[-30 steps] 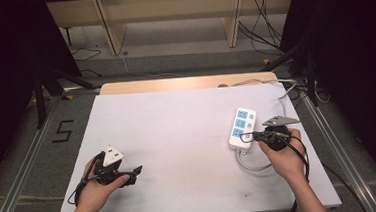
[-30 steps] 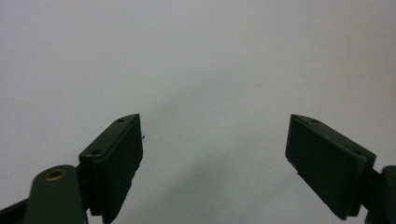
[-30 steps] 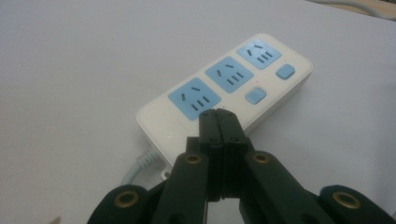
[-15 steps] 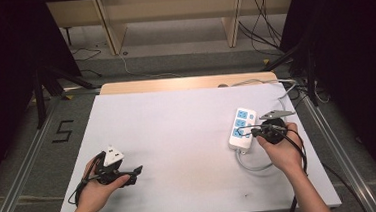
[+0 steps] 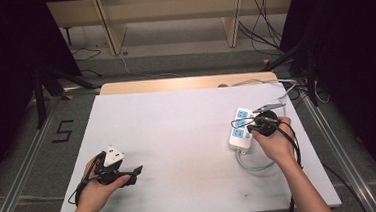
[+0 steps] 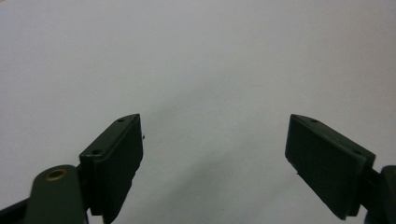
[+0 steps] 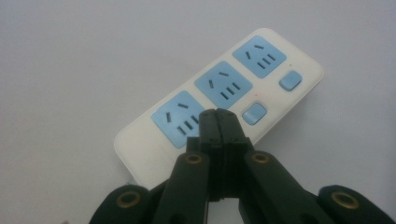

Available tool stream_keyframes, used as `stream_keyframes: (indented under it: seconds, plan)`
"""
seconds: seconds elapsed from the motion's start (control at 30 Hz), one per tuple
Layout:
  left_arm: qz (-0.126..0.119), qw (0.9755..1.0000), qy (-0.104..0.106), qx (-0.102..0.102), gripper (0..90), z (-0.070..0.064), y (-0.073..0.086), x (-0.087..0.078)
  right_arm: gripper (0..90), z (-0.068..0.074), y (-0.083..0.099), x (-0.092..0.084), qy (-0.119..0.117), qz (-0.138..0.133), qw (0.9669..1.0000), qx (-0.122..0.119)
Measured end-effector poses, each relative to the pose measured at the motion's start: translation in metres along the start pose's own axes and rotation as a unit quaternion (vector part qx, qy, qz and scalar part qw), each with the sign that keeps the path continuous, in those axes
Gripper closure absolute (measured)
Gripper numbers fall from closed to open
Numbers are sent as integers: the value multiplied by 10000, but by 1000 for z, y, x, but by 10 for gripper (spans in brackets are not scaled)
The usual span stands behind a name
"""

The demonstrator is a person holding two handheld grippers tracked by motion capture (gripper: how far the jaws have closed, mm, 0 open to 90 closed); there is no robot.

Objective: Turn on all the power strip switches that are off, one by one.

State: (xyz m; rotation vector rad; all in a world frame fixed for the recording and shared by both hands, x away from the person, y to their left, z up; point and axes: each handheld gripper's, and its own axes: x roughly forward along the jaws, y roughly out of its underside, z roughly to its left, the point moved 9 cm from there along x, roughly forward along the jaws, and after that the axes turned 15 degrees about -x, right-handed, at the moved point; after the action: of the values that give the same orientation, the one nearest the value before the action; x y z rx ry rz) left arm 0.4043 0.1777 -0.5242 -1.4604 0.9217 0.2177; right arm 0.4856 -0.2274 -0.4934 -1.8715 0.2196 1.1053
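Right gripper (image 7: 219, 119) closed over power strip (image 7: 275, 65).

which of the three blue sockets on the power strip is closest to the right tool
The end socket on the power strip, directly ahead of the shut right tool. The middle socket and far socket lie beyond it.

A laboratory-type recording bay is indicated. A white-covered table (image 5: 188, 136) is set between aluminium rails (image 5: 20, 173) on a grey floor, and black curtains (image 5: 6, 48) are hung at both sides. The numeral "5" (image 5: 63, 130) is taped on the floor at the left. Loose cables (image 5: 265, 20) are seen trailing past wooden supports (image 5: 108, 26) at the back. No household or shop furnishings are observed.
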Motion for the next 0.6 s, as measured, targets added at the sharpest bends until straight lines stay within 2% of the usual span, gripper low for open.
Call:
stream_keyframes:
  seconds: [0.2,0.43,0.6]
  plan:
    - [19,10000,-2,12,190,0,0,0,900,0,0,8,-104,345,9993,-113]
    - [22,10000,-1,33,192,0,0,0,900,-1,0,15,-284,696,9972,-15]
    - [27,10000,0,32,192,0,0,0,900,-2,2,19,-358,840,9958,62]
